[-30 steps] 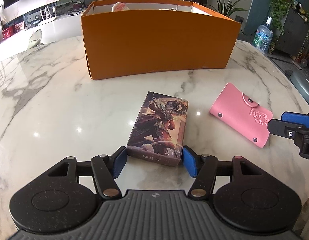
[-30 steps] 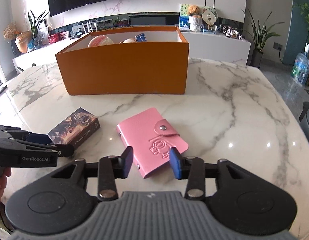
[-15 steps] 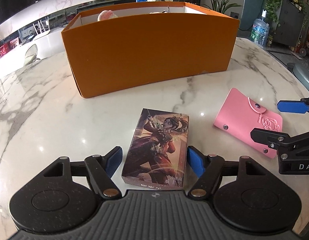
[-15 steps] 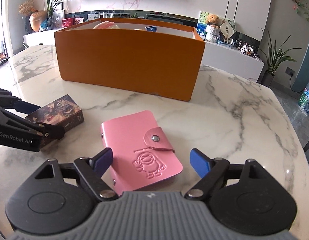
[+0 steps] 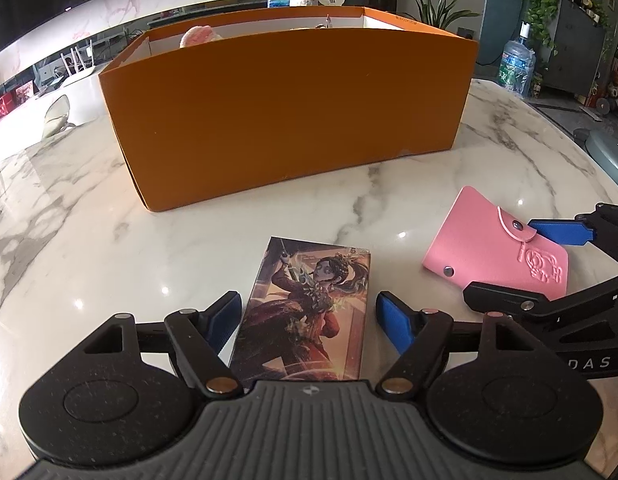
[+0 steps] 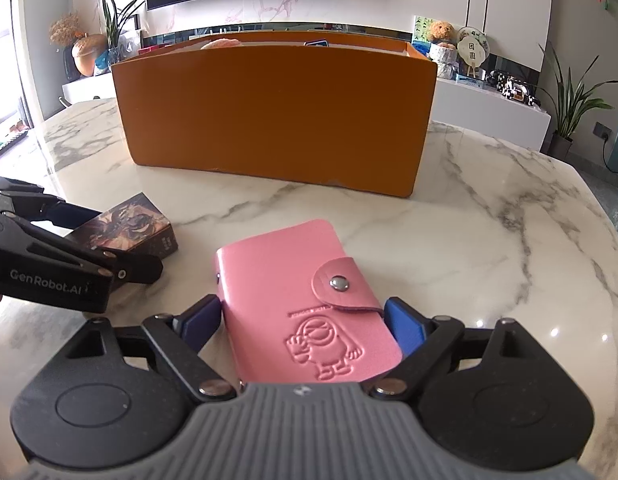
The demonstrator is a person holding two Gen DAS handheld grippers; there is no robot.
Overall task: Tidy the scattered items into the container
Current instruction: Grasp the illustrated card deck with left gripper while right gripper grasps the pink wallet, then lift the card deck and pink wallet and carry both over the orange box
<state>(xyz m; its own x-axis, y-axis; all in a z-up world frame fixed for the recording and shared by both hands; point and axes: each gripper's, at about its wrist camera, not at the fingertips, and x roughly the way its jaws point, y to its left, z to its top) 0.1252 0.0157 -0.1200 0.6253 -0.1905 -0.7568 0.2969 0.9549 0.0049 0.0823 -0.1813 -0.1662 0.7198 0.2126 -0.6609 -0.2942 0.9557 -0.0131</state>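
Left wrist | left tongs (image 5: 307, 318) opening astride card box (image 5: 309, 312)

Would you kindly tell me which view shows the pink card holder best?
The right wrist view: the pink card holder lies whole and central, snap and embossing clear. The left wrist view shows it off to the side, partly covered by the right gripper.

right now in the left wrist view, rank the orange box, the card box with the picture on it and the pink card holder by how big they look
1. orange box, by far the largest.
2. card box, though it lies nearest the camera, which inflates it.
3. pink card holder, partly hidden behind the right gripper.
The true order of the last two is unsure.
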